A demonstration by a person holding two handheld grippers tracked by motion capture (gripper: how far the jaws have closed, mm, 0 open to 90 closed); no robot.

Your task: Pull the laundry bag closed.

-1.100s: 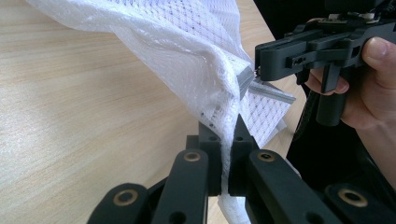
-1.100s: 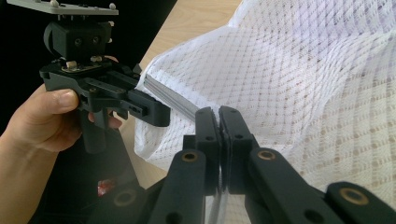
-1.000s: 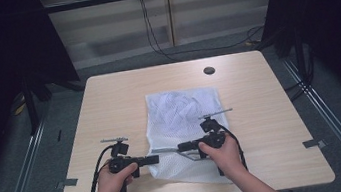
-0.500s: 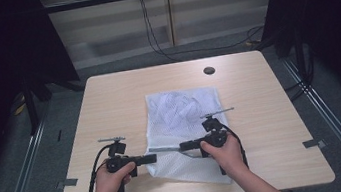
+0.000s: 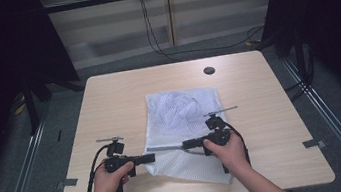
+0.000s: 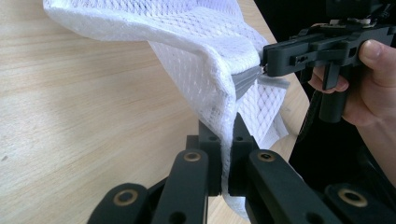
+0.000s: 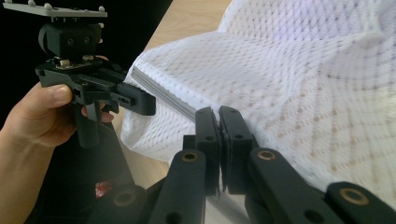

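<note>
A white mesh bag [image 5: 184, 111] lies on the wooden table [image 5: 113, 99], its near edge lifted. A grey zipper band [image 5: 166, 148] runs along that edge between the two grippers. My left gripper [image 5: 151, 157] points right and is shut on the bag's mesh edge [image 6: 219, 93], which hangs between its jaws [image 6: 229, 128]. My right gripper [image 5: 185, 145] points left, shut on the zipper band [image 7: 163, 95] at its jaws [image 7: 218, 114]. The right gripper's tip [image 6: 268, 58] meets the grey band [image 6: 245, 80] close in front of the left one. The left gripper's tip [image 7: 147, 103] sits at the band's far end.
A small dark round hole [image 5: 209, 70] sits near the table's far edge. Bare wood lies to the left and right of the bag. Black curtains and metal floor rails flank the table; cables hang behind it.
</note>
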